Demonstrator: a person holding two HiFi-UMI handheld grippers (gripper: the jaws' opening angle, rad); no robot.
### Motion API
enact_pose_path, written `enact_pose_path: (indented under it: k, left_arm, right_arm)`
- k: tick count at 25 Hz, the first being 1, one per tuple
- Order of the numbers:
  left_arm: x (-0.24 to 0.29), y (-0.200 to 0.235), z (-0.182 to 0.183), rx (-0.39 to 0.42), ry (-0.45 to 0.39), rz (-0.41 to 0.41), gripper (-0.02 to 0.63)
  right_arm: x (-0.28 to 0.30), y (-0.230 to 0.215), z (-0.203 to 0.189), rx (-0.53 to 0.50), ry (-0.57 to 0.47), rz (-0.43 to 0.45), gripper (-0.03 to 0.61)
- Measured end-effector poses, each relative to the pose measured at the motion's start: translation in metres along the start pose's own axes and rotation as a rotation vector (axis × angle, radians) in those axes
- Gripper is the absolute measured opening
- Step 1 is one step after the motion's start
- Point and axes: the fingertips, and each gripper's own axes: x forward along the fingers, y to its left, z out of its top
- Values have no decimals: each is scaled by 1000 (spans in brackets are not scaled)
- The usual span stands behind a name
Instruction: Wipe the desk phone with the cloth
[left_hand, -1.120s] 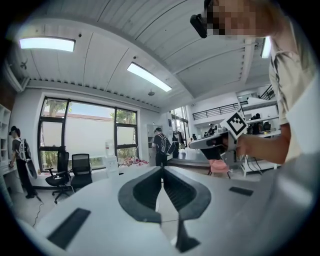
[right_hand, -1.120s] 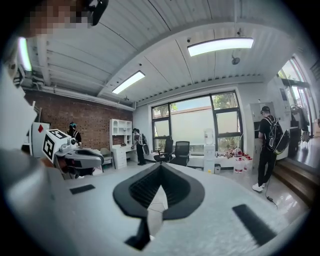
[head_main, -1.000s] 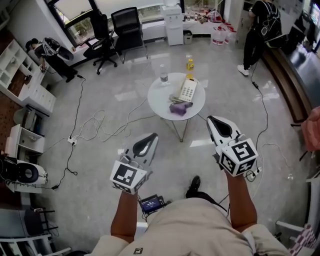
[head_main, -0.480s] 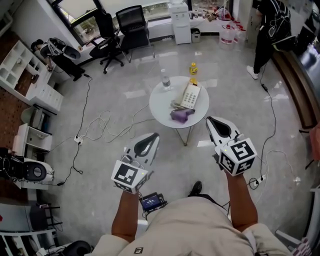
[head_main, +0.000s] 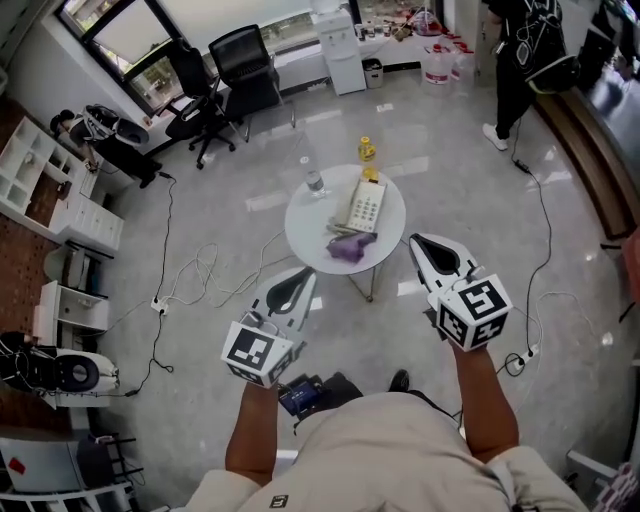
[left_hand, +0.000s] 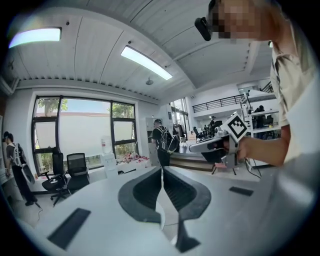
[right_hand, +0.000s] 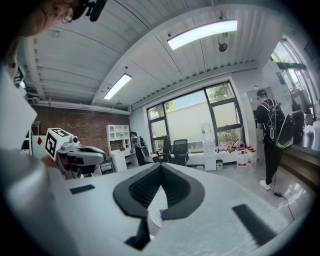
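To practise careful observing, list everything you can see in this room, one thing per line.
table: one, white, middle of floor
desk phone: one, white, on the table
cloth: one, purple, on the table beside the phone
water bottle: one, clear, table's far left edge
yellow bottle: one, yellow, beyond the table
office chairs: two, black, near the window
left gripper: one, white and black, shut, empty, short of the table
right gripper: one, white and black, shut, empty, short of the table

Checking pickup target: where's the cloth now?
Head view, centre: the purple cloth lies on the near side of the round white table, right in front of the desk phone.
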Motion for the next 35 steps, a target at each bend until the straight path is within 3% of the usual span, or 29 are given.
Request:
enact_pose_path:
  k: [9, 13, 19, 35]
  left_arm:
    - [99, 46, -20, -21, -48, -161, 14]
    - [135, 82, -23, -18, -34, -211, 14]
    - [187, 130, -40, -44, -12, -235, 14]
    - [269, 180, -124, -88, 117, -215, 14]
  right_arm:
    - [38, -58, -12, -17, 39, -155, -6]
    - [64, -65, -5, -26, 67, -219, -6]
    - [111, -79, -9, -8, 111, -264, -6]
    - [169, -110, -70, 70, 234, -270, -6]
